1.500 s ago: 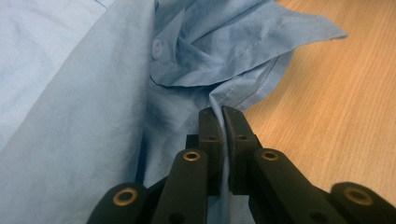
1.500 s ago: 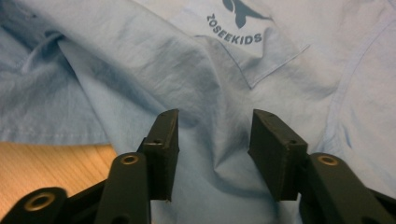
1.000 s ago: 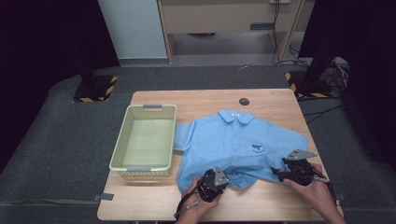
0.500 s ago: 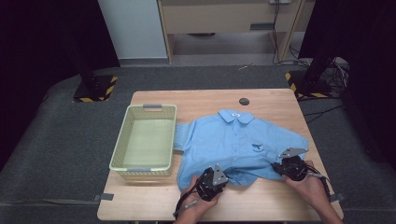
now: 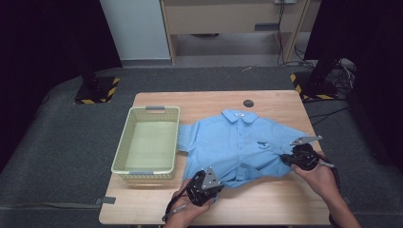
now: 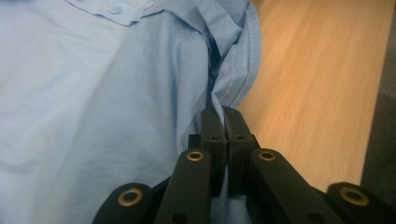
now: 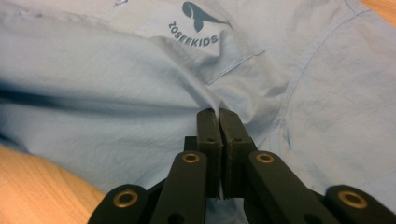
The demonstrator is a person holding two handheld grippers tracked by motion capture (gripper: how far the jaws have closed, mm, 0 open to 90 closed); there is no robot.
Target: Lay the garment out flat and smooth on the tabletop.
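Blue shirt [image 5: 237, 142]: lies face up and mostly flat on the wooden counter [image 5: 266, 199], collar away from the person, hem toward them, just right of the basket [image 5: 148, 142].
Left claw [image 6: 225, 116]: jaws closed on a pinch of cloth at the near left hem, where a stitched edge folds over beside bare wood.
Right claw [image 7: 218, 116]: jaws closed on a fold of fabric just below the chest pocket with the whale logo [image 7: 201, 16], on the shirt's right side.
Step in hand: probably lifting or folding the lower part of the shirt, with both claws holding it.
Doing it well: raise both claws together and evenly, so the cloth between them stays taut without dragging the collar across the counter.
Grip check: each pinch looks thin; pull gently, since a sharp tug could slip the fabric out.
Fold line: carry the hem straight toward the collar, keeping the sides parallel.
Risk: the left sleeve lies close to the basket rim and could catch on it.
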